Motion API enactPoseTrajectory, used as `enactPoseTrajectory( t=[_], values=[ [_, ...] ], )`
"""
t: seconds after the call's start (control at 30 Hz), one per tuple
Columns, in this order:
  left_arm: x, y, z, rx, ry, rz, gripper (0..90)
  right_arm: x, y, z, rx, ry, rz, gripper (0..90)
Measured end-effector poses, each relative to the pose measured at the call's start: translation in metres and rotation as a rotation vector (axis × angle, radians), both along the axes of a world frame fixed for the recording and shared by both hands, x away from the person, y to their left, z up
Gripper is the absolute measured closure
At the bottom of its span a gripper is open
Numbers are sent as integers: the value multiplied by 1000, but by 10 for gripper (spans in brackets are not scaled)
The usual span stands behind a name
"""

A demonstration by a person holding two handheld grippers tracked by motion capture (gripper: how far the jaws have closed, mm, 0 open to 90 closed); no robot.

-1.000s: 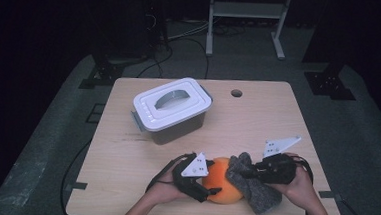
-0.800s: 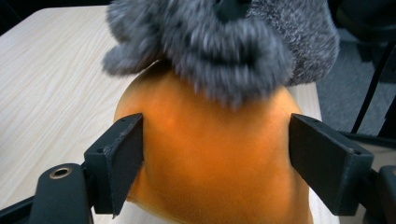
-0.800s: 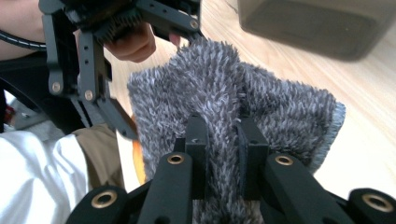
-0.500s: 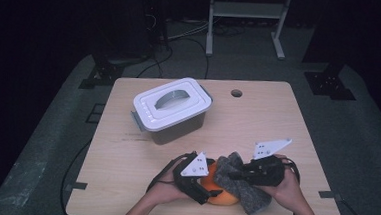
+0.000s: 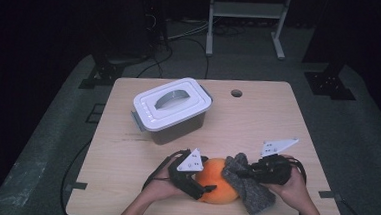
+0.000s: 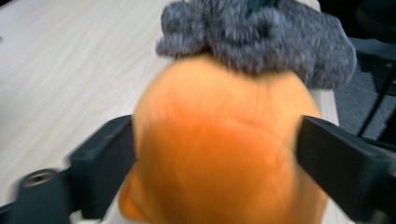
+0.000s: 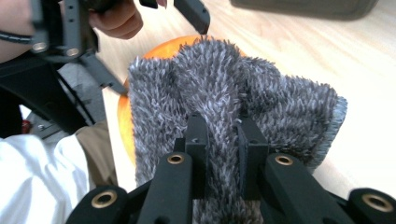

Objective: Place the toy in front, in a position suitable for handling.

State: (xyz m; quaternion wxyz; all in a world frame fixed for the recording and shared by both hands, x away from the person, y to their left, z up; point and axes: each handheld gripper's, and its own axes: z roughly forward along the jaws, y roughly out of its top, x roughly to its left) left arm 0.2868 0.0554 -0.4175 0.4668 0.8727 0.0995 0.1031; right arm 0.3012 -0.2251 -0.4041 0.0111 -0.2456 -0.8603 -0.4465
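Observation:
An orange ball (image 5: 214, 186) rests on the wooden table (image 5: 258, 116) near its front edge. My left gripper (image 5: 208, 184) reaches in from the left, and its jaws have just been opening wider with the ball (image 6: 219, 149) still between them. Both fingers (image 6: 105, 158) touch the ball's sides. My right gripper (image 7: 223, 128) is shut on a fold of grey fluffy cloth (image 7: 280, 102). The cloth (image 5: 253, 194) drapes over the ball's right side and top. In the right gripper view the ball (image 7: 125, 116) peeks out to the left of the cloth.
A grey tub with a white handled lid (image 5: 172, 106) stands at the table's back left. A small round hole (image 5: 236, 93) sits near the far edge. A metal stand (image 5: 244, 10) and cables lie on the dark floor beyond.
My right gripper carried the cloth left across the ball, then came back slightly to the right. The left hand and the ball stayed in place.

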Motion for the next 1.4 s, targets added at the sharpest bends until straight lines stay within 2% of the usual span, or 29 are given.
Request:
enactPoseTrajectory(
  t=[0.07,0.1,0.13,0.17,0.23,0.4,0.57,0.7,0.77,0.9,0.97,1.17,1.27,1.4],
  values=[
    [-2,-4,1,-4,-6,-13,95,-2,6,3,22,-13,10,774],
    [-4,-5,0,10,-16,-18,116,-2,10,4,33,-16,21,774],
    [-5,-6,-2,41,-40,-26,145,-3,12,5,30,-20,27,773],
    [-5,-5,-3,48,-50,-26,175,-4,16,5,15,-29,31,773],
    [-2,-1,-6,43,-34,-29,217,-4,16,3,16,-26,33,773],
    [7,11,-9,16,21,-2,226,0,8,-4,25,-1,14,772],
    [15,23,-13,-7,70,11,226,6,-4,-16,32,45,-7,771],
    [18,29,-15,-22,94,13,226,11,-10,-24,20,90,-21,767],
    [18,30,-15,-24,99,12,227,12,-12,-26,6,91,-29,767],
    [20,34,-17,-28,101,17,227,8,-9,-18,28,57,-25,769],
    [20,35,-17,-26,99,15,229,8,-6,-18,22,53,-15,769],
    [22,39,-17,-38,111,29,232,11,-10,-27,-2,88,-24,770],
    [22,38,-17,-31,110,29,232,11,-13,-25,-5,83,-28,770],
    [22,36,-17,-34,109,27,233,7,-13,-11,70,46,-27,770]
  ],
)
